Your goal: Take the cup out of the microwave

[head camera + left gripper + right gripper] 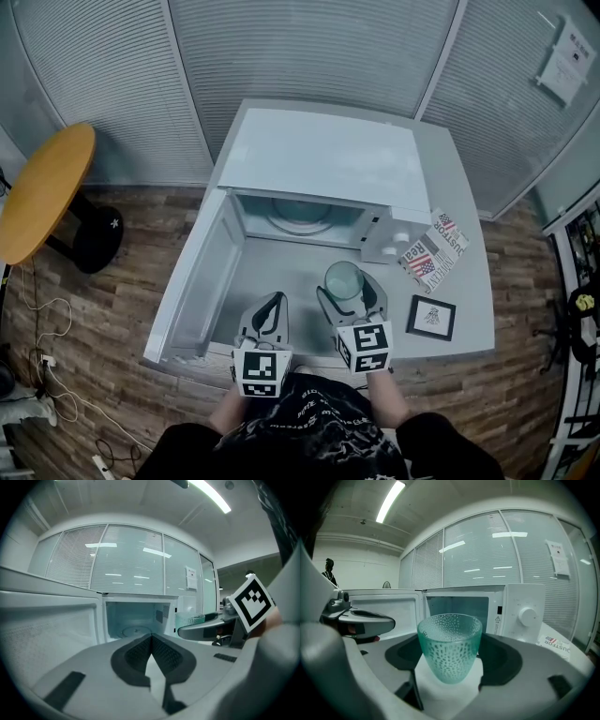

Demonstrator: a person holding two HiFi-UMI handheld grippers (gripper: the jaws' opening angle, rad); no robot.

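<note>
From the head view, a white microwave (323, 159) sits on a gray bench (469, 281) with its door (192, 277) swung wide open to the left. The green cup (343, 277) is out of the microwave, just in front of the opening, and it stands upright. The right gripper (347, 289) has its jaws on both sides of the cup. The left gripper (270, 309) is just beside it, near the door. A paper with flags (433, 248) and a small picture frame (431, 317) lie on the bench to the right. A round wooden table (42, 192) stands well apart on the left. In the left gripper view, the left gripper (151, 637) has its jaws pressed together with nothing in them. The open microwave (136, 618) is ahead, and the right gripper (206, 627) is off to the right. In the right gripper view, the right gripper (451, 641) squeezes the bumpy green cup (450, 656) between its jaws. Behind the cup is the microwave (487, 609) with a round knob (528, 616).
</note>
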